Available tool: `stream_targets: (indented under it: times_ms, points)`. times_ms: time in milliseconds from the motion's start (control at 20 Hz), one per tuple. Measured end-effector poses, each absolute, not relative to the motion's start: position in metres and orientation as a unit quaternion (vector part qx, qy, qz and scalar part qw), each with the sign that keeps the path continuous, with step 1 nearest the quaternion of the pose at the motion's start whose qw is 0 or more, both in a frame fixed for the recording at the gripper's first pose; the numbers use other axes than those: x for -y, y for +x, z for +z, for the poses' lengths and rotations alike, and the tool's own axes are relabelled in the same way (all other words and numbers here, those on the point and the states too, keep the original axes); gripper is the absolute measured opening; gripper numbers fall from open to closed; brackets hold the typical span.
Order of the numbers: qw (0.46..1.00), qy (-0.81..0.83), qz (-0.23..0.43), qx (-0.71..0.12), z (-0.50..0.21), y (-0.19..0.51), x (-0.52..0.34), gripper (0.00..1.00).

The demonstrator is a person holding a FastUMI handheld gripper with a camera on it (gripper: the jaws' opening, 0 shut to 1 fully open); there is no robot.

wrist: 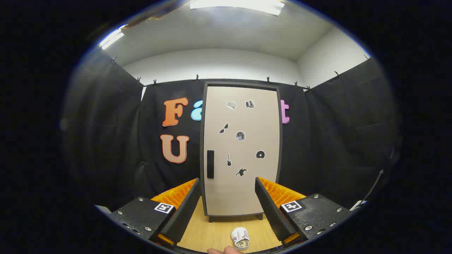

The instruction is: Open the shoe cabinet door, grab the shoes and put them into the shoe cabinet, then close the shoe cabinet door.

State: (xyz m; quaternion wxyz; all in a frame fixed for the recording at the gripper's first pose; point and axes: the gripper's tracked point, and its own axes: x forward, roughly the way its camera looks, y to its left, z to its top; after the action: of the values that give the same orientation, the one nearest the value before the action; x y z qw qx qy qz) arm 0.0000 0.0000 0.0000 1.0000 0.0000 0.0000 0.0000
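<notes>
The shoe cabinet (241, 150) stands upright against the booth's black wall beyond my fingers, its beige door shut inside a dark frame. A black handle (210, 164) sits on the door's left side, and several small dark stickers dot the panel. A small white shoe (240, 238) lies on the wooden floor between my fingers, close in front of the cabinet's foot. My gripper (227, 188) is open, fingers wide apart with nothing held, well short of the door.
Light wooden floor (208, 233) runs from the fingers to the cabinet's base. Black cloth walls close in on both sides and behind the cabinet. A fingertip of a person (222, 251) shows at the near edge beside the shoe.
</notes>
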Motion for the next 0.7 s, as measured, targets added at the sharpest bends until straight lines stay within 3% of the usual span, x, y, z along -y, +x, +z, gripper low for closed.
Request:
stream_targets:
  times_ms: [700]
  points:
    - [1.000,0.002,0.000,-0.008,-0.0037,0.0037,-0.0082,0.95]
